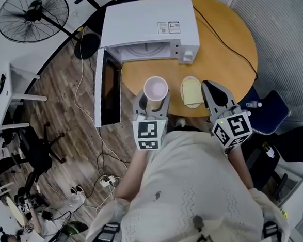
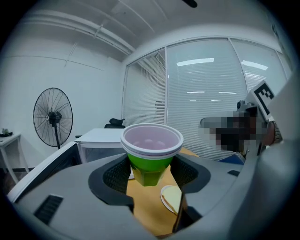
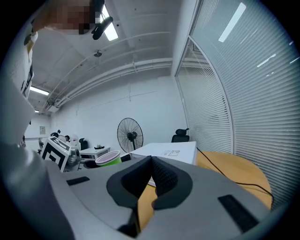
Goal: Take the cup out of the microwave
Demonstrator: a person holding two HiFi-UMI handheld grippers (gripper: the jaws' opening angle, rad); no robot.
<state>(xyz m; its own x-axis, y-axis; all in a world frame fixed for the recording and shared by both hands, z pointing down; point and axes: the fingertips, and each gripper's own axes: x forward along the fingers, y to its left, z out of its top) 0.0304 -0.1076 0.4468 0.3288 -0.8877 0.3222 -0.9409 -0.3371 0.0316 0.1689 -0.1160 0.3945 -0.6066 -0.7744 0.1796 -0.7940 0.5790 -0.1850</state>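
A green cup with a white rim and pinkish inside stands upright between the jaws of my left gripper, which is shut on it, lifted above the round wooden table. The white microwave sits at the table's back with its door swung open to the left and its cavity showing only the turntable. My right gripper is shut with nothing in it, to the right of the cup; in the right gripper view its pads touch.
A small plate with a pale yellow slice lies on the table between the grippers. A black cable runs across the tabletop from the microwave. A standing fan, a white desk and floor cables are to the left.
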